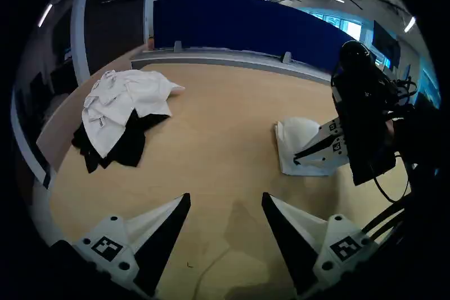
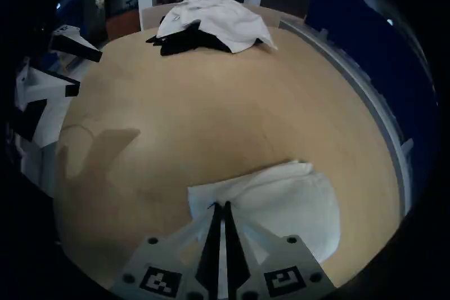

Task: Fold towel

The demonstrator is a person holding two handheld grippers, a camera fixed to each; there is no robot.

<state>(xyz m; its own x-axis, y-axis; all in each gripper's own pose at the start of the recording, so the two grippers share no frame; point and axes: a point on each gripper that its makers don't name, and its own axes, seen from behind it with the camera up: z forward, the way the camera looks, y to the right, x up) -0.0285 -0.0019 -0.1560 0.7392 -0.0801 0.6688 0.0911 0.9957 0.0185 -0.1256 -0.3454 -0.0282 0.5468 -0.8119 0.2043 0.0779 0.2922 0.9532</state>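
on the wooden table (image 1: pixel 225 114): its pale top carries everything; the left gripper view takes in its width up to the far rail, while the right gripper view (image 2: pixel 214 103) looks along it towards the far corner.
blue partition (image 1: pixel 242 24): stands behind the grey rail (image 1: pixel 225 58) on the table's far edge; in the right gripper view it runs down the right side (image 2: pixel 382 58).
open room: a broad bare stretch of wood lies between the pile and the towel, and between the towel and the left gripper.
clothes pile (image 1: pixel 124 108): white cloth heaped over black, close to the table's left edge; the right gripper view puts it at the far corner (image 2: pixel 214 21), well apart from the towel.
towel (image 1: pixel 298 134): white, lying folded on the right part of the table, near the rail side. the right gripper view shows its rounded fold and its near edge (image 2: pixel 287 198).
right gripper (image 2: pixel 220 205): fingers pressed together, tips at the towel's near edge; whether cloth is caught between them cannot be told. the left gripper view shows it from the side, reaching low over the towel (image 1: pixel 296 159).
left gripper (image 1: pixel 225 196): fingers spread wide above bare wood, holding nothing. the right gripper view has it at the table's left edge (image 2: pixel 90 73).
shadow (image 2: pixel 95 148): a gripper's dark shape on the wood below the left gripper.
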